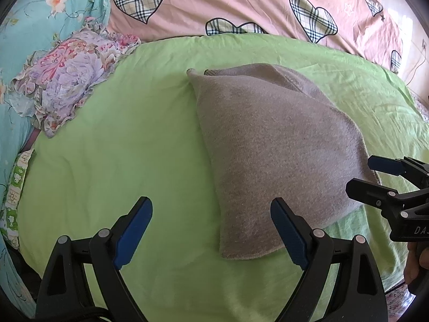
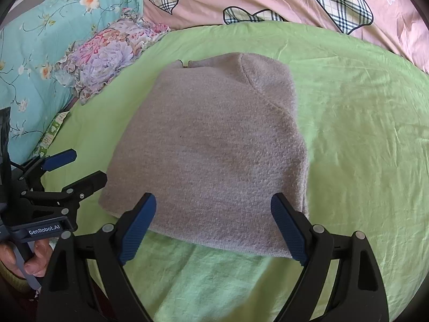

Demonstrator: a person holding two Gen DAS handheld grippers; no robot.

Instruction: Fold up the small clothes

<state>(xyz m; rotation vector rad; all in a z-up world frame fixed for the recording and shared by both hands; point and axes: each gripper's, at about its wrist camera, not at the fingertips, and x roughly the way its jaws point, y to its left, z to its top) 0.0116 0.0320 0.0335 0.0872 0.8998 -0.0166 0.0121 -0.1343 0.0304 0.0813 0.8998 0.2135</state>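
Observation:
A grey knitted garment [image 1: 270, 147] lies folded into a compact rectangle on the green sheet [image 1: 134, 139]; it also shows in the right wrist view [image 2: 211, 155]. My left gripper [image 1: 211, 230] is open and empty, held just before the garment's near left corner; it also shows at the left of the right wrist view [image 2: 80, 167]. My right gripper [image 2: 213, 228] is open and empty, its jaws straddling the garment's near edge above it; it also shows at the right of the left wrist view [image 1: 360, 174].
A floral cushion [image 1: 72, 77] lies at the left on a turquoise flowered pillow [image 1: 40, 13]. A pink quilt with plaid hearts [image 1: 241, 0] runs along the back. The green sheet's edge falls off at the right [image 1: 407, 102].

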